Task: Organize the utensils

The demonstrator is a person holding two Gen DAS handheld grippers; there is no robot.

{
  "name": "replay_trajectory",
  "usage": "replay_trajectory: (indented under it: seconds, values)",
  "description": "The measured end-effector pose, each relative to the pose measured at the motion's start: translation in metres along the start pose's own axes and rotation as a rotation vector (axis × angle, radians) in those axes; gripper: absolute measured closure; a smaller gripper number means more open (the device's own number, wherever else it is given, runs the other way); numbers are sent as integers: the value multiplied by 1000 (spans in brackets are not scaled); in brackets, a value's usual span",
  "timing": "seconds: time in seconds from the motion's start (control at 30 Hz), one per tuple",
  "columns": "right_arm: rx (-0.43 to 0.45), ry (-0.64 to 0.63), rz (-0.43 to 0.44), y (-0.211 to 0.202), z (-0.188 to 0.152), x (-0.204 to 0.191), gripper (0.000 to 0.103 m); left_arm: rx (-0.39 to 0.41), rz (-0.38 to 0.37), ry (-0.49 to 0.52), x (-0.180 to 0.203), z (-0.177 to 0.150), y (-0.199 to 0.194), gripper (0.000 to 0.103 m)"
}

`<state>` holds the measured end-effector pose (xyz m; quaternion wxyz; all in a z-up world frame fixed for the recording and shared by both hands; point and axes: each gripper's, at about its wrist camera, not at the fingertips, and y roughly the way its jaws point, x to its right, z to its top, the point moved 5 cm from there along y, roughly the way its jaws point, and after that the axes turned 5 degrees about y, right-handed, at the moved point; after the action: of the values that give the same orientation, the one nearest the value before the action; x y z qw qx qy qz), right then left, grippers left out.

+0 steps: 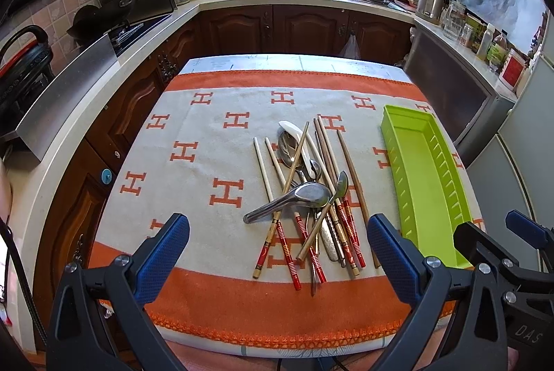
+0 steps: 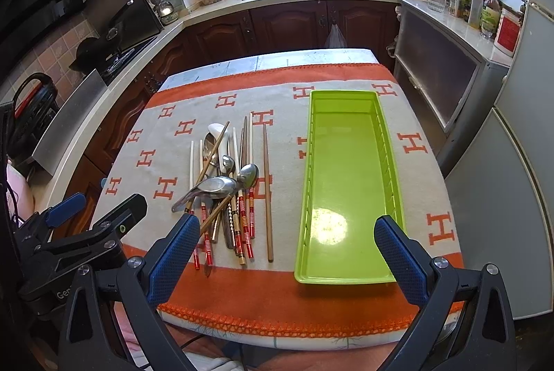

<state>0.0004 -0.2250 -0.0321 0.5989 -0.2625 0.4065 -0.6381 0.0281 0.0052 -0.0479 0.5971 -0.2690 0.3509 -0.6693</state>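
Lime-green tray [image 2: 349, 277]. Grey cloth [image 1: 194, 187] with orange H pattern and orange borders. Silver spoons [image 1: 304, 194], one white [image 1: 294, 132]. Red-striped, white and brown chopsticks [image 1: 346, 222]. Blue dotted gripper pads [image 2: 173, 253].

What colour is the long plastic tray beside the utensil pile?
Lime green long plastic tray; clearest in the right wrist view.

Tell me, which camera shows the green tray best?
The right wrist view: the green tray lies nearly centred, its whole empty floor visible. The left wrist view shows it off to the right, foreshortened, its near end hidden behind the right gripper.
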Motion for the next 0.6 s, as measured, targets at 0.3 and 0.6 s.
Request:
replay_trajectory:
  seconds: [0.3, 0.6]
  values:
    - [6, -4, -2, -6, -3, -2, 1, 0, -4, 0, 0, -3, -9, 4]
    - [21, -14, -5, -18, -8, -5, 1, -24, -17, -31, -6, -7, -11, 4]
